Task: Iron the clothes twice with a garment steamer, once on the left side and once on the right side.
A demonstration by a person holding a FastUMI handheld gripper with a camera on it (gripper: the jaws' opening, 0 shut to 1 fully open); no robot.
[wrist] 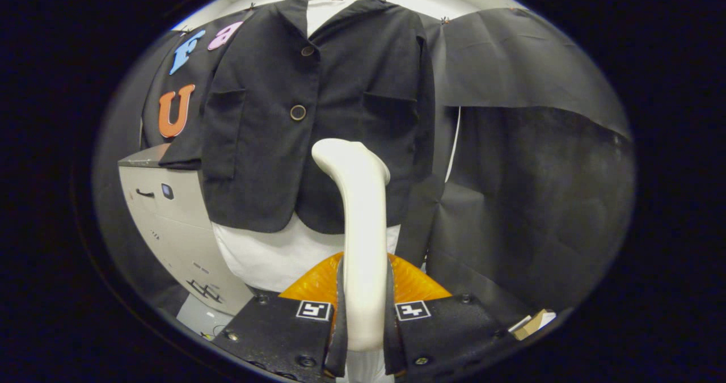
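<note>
Pinching steamer [363, 230], fingers [336, 326] — jacket [266, 144], cabinet [170, 224] behind

recording booth — black cloth wall [527, 161], grey cabinet [170, 224]

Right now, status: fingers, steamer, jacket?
Gripper fingers shut on steamer handle. Steamer head up, just short of black jacket, near its lower front. Nothing between steamer and jacket.

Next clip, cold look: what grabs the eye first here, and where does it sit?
The white garment steamer stands out first, rising upright between the fingers of the gripper, which is shut on its handle. Just beyond its curved head hangs the dark jacket, buttoned over a white shirt that shows below the hem. A grey cabinet sits beside the jacket's hanging sleeve.
</note>
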